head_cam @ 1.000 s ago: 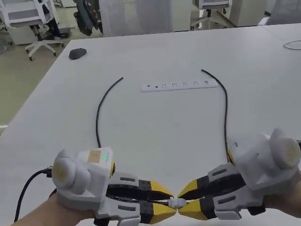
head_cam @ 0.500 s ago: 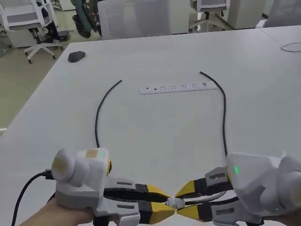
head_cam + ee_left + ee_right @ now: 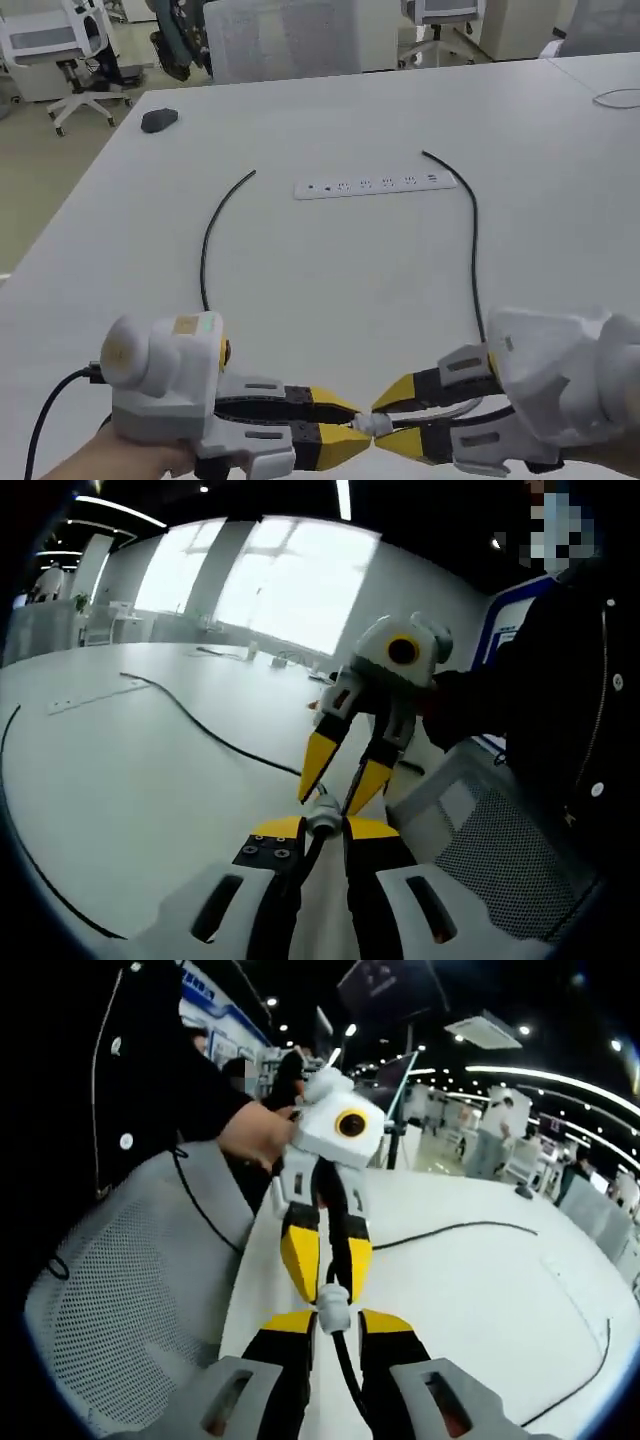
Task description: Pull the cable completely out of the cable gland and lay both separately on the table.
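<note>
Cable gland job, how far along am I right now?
Done: nothing looks separated yet; the cable appears threaded through the cable gland. In hand: the left gripper and right gripper meet tip to tip at the gland, above the table. Left: pull the cable fully out, then lay both down apart.

Your left tool [image 3: 360,428] and right tool [image 3: 381,427] meet tip to tip. The cable gland [image 3: 375,427] between them is too small and crowded for you to tell which jaws clamp it. The cable [image 3: 474,240] vanishes behind the right tool, and a black strand [image 3: 204,255] slips under the left one, so where they join is hidden. The near edge cuts off both tools and your hand [image 3: 120,465]. The power strip [image 3: 375,185] sockets are too small to count.
</note>
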The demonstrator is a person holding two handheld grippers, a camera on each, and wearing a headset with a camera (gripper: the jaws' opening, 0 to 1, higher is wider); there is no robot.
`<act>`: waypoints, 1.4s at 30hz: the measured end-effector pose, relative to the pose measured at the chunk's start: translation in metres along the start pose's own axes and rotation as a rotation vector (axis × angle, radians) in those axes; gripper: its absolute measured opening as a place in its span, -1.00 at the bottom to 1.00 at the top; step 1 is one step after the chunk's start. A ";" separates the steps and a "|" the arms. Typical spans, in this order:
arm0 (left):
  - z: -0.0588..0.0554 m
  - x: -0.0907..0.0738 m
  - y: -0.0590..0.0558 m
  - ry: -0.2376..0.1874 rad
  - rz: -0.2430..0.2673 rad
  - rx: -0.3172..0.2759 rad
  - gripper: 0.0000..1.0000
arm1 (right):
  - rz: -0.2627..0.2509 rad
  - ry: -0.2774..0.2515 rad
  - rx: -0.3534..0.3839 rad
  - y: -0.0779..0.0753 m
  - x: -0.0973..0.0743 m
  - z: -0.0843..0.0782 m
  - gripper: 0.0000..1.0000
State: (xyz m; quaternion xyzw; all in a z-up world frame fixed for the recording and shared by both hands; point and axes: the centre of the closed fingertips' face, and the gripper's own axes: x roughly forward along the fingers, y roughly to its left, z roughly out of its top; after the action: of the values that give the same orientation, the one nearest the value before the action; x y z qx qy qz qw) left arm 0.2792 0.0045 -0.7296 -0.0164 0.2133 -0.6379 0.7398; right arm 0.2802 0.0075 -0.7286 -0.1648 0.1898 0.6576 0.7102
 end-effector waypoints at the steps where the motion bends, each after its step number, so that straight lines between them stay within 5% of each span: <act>1: 0.001 0.000 -0.001 0.006 -0.003 0.030 -0.69 | 0.000 -0.012 0.068 -0.004 -0.002 0.000 -0.63; 7: 0.006 -0.002 -0.007 0.027 -0.010 0.162 -0.69 | 0.084 -0.078 0.221 -0.001 -0.009 0.009 -0.76; 15: 0.014 -0.002 -0.008 0.013 -0.008 0.202 -0.69 | 0.167 -0.073 0.383 0.005 -0.006 0.005 -0.74; 23: 0.011 -0.001 -0.010 0.024 -0.023 0.212 -0.69 | 0.195 -0.067 0.409 0.009 -0.002 0.003 -0.83; 28: 0.011 -0.001 -0.008 0.024 -0.019 0.196 -0.69 | 0.156 -0.062 0.266 0.010 -0.002 0.004 -0.85; 30: 0.010 -0.002 -0.005 0.022 -0.008 0.115 -0.69 | 0.118 -0.061 0.161 0.008 -0.001 0.005 -0.85; 32: 0.010 -0.002 -0.004 0.020 -0.010 0.135 -0.69 | 0.109 -0.053 0.158 0.009 0.000 0.004 -0.85; 38: 0.010 -0.001 0.000 0.005 0.005 0.005 -0.69 | 0.052 -0.051 0.029 0.006 0.000 0.003 -0.86; 42: 0.010 -0.001 -0.001 -0.003 0.006 -0.030 -0.69 | 0.039 -0.048 -0.005 0.008 -0.001 0.005 -0.86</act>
State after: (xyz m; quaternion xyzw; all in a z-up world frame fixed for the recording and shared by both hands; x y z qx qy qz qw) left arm 0.2820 0.0028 -0.7198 -0.0275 0.2218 -0.6324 0.7417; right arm 0.2724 0.0095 -0.7240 -0.1469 0.1742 0.6754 0.7013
